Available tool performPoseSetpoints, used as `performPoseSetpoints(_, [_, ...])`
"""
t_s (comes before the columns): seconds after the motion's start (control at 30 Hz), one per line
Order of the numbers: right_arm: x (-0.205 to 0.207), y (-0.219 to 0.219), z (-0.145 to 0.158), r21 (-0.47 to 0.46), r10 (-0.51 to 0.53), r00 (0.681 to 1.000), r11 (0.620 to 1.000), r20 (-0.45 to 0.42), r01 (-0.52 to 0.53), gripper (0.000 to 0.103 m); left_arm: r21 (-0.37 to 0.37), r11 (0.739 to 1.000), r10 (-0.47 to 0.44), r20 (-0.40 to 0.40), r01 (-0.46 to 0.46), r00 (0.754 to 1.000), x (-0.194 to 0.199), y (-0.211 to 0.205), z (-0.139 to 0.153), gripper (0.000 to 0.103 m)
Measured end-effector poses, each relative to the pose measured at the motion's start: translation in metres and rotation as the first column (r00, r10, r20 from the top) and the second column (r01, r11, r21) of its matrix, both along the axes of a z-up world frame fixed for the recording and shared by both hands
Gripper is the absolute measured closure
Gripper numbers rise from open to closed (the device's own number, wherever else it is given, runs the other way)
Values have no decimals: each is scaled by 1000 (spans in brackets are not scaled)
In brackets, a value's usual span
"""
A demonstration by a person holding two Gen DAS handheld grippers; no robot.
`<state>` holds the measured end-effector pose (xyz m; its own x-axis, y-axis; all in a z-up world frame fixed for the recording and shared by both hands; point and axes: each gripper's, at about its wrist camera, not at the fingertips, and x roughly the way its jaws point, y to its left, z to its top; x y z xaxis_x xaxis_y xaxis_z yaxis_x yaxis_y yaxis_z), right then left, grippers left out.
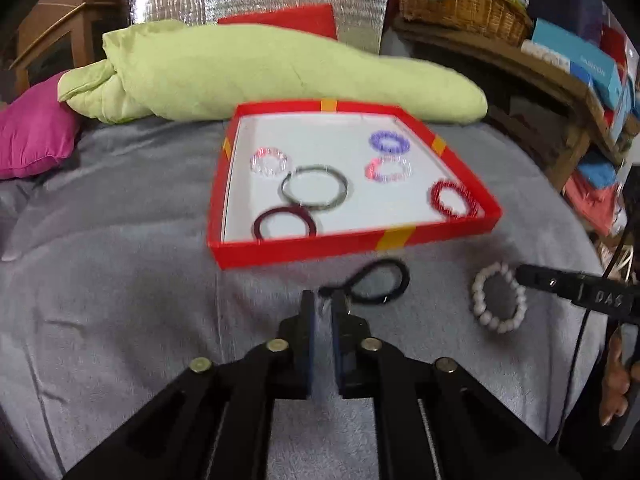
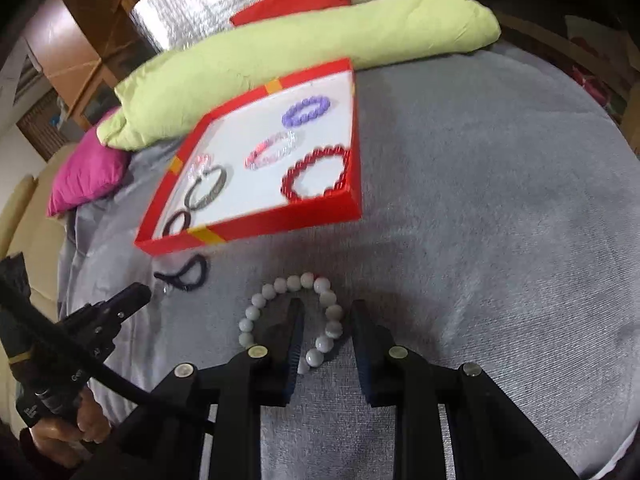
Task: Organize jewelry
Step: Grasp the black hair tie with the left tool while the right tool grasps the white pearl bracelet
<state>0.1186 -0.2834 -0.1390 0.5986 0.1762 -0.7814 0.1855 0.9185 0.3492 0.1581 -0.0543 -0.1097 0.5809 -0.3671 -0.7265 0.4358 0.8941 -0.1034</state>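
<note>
1. A red tray [image 1: 304, 250] with yellow tape marks is set on a grey bed cover [image 1: 120, 300], its far edge just beside a long green pillow [image 1: 260, 68]. A pink cushion [image 1: 32, 136] is seen off at the left edge.

2. Six pieces are already laid inside the tray: a clear beaded bracelet [image 1: 269, 161], a grey bangle [image 1: 314, 187], a dark maroon bangle [image 1: 284, 222], a purple beaded bracelet [image 1: 389, 142], a pink-and-clear bracelet [image 1: 388, 169] and a red beaded bracelet [image 1: 454, 199], which is tucked into the near right corner.

3. Two pieces are left out on the cover, just in front of the tray: a black cord loop [image 1: 378, 282] and a white bead bracelet [image 2: 294, 320], near each other but apart.

4. The left claw [image 1: 323, 300] is clenched almost fully, only a thin gap being left. The tail end of the black cord loop sits right at its tips and looks pinched there, though things are pretty blurry.

5. The right claw [image 2: 326, 308] is parted a bit and nothing is squeezed by it. Its left finger is planted inside the ring of the white bead bracelet and its right finger outside, so the right side of the beads is straddled without any pad visibly pressing on them.

6. A hand [image 2: 76, 424] is seen wrapped round the left claw's handle.
</note>
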Motion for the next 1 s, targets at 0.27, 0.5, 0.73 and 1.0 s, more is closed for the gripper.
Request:
performPoseSetpoints(0.27, [-1,-1,2,3,2,1000,1000,11,-2,79,-105,994,-2,-74,-6,997,16,-5,-5,50])
performPoseSetpoints(0.5, [-1,-3,3,30,-3,1000,1000,12,2,78,-52,998,-27,-114,21,993,20,-19,-23,83])
performPoseSetpoints(0.73, [-1,-1,1,24,0,1000,1000,-2,1,77,-33,999,-29,-70,26,997,12,-15,-17,85])
performPoseSetpoints(1.0, [2,5,-6,12,28,999,1000,-29,-28,77,-43,998,-41,-18,41,999,-3,-4,0,85])
